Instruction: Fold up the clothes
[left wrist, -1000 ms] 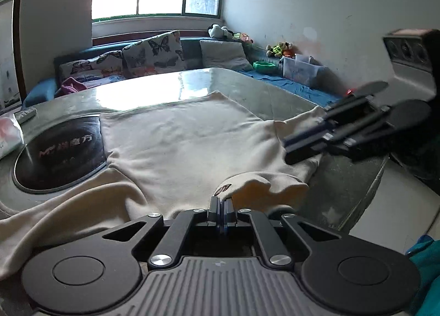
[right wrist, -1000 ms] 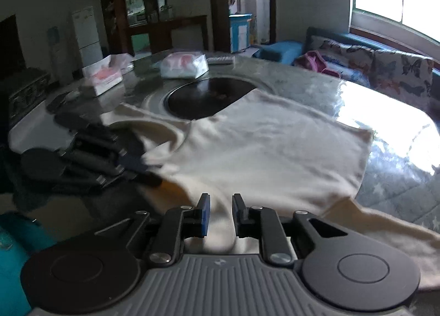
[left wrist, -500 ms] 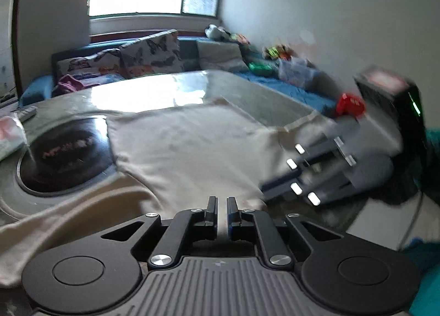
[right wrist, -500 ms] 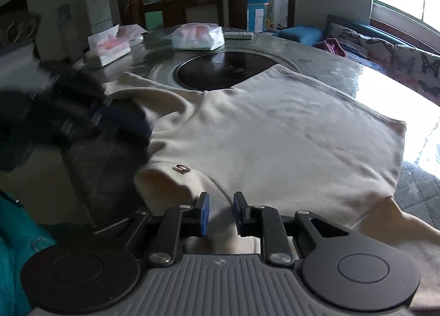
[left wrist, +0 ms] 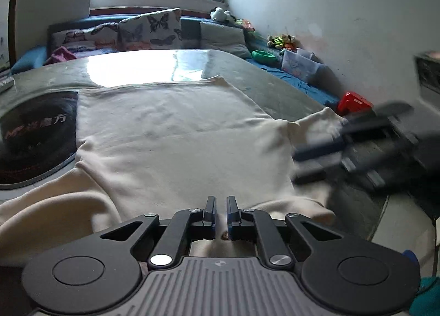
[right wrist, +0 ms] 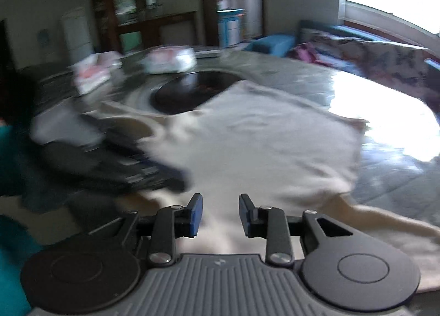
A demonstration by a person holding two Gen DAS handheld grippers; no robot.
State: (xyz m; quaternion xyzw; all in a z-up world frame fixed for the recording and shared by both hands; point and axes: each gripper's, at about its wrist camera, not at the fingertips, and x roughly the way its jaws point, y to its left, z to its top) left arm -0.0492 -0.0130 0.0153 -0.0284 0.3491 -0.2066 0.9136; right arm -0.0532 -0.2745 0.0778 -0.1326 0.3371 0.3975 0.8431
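A cream sweatshirt (left wrist: 170,134) lies spread flat on the round table (left wrist: 275,87), with its sleeves trailing off to both sides. My left gripper (left wrist: 221,206) hovers over the near collar edge. Its fingers stand a narrow gap apart, and I see cloth below them but none pinched. My right gripper (right wrist: 220,203) is over the sweatshirt (right wrist: 261,145) near its shoulder. Its jaws are opening and nothing is between them. Each gripper shows blurred in the other's view: the right gripper (left wrist: 298,163) by the right sleeve, the left gripper (right wrist: 176,178) by the left one.
A black round hob (left wrist: 33,137) is set into the table's middle, partly under the sweatshirt. Two tissue packs (right wrist: 169,60) lie beyond it. The table edge (left wrist: 357,206) drops to the floor at the right. A sofa with butterfly cushions (left wrist: 148,29) lines the window wall.
My left jaws were pressed together and now stand slightly apart. My right jaws have widened. Both grippers have shifted over the near edge of the sweatshirt.
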